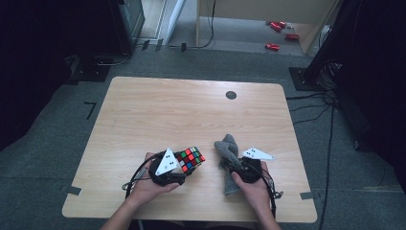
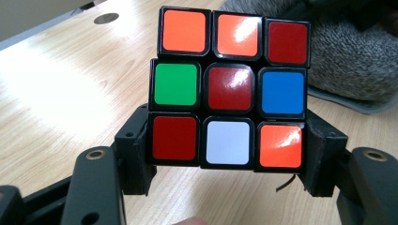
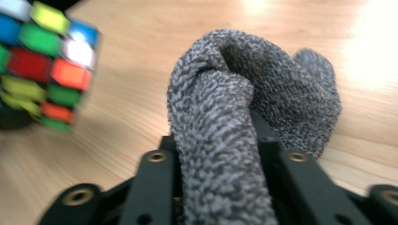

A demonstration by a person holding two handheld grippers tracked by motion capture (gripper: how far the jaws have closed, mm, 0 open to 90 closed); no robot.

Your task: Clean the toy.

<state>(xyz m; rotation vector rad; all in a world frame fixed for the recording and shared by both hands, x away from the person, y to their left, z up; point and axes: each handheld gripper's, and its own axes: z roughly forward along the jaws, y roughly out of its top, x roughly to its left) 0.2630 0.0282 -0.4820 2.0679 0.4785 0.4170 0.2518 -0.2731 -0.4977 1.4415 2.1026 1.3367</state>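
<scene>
So the left gripper point(image 2: 230, 154) clamps a scrambled cube point(image 2: 231, 89) with glossy stickers near the table's point(image 1: 143, 110) front edge, while the right gripper point(image 3: 220, 159) pinches a fuzzy grey cloth point(image 3: 244, 103) just right of it.

The cube point(image 2: 232, 89) at the centre of the left gripper view looks like hard plastic, with a black frame and glossy colour tiles that show bright reflections. The grey cloth point(image 3: 244, 117) in the middle of the right gripper view is a rough, fuzzy terry fabric, fully matt. The worktop point(image 1: 158, 110) is pale wood with fine grain and a smooth, slightly shiny finish, and both grippers have matt black plastic jaws.
</scene>
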